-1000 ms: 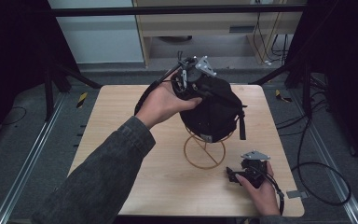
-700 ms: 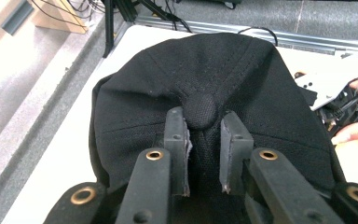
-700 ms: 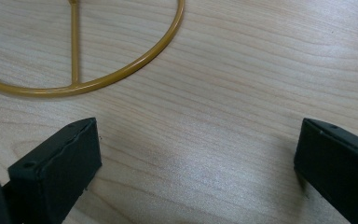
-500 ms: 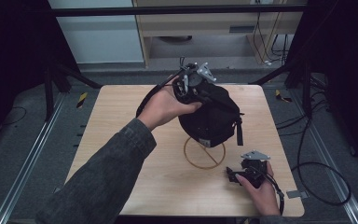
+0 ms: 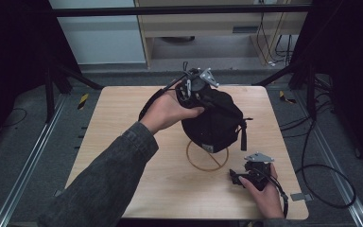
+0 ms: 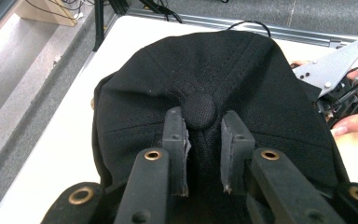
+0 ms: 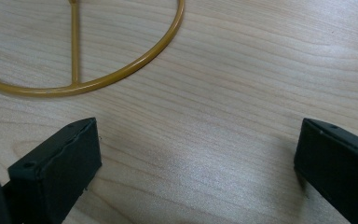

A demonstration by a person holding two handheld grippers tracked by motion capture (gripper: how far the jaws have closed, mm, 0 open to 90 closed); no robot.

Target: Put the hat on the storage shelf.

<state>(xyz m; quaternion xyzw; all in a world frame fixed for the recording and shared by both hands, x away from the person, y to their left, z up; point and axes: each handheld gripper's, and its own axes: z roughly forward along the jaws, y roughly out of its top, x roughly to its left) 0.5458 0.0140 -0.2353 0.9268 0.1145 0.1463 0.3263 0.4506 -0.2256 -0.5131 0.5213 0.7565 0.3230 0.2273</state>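
Observation:
A black cap (image 5: 212,120) sits over a gold wire stand whose round base ring (image 5: 207,156) lies on the wooden table (image 5: 118,127). My left gripper (image 5: 189,90) holds the cap at its crown. In the left gripper view the jaws pinch the fabric just behind the top button (image 6: 200,109), so the left gripper (image 6: 200,121) is shut on the cap (image 6: 251,74). My right gripper (image 5: 236,178) rests on the table near the front right, jaws wide apart. In the right gripper view the right gripper (image 7: 198,135) has bare wood between its fingers, just short of the ring (image 7: 121,74).
The right gripper's grey plate (image 6: 331,65) shows past the cap. A cable (image 5: 321,175) trails off the table's right side onto the floor. Black frame posts (image 5: 307,71) and a shelf unit (image 5: 208,28) stand beyond the far edge.
The left gripper and the cap have come down a little toward the stand's ring. The right gripper has stayed where it was.

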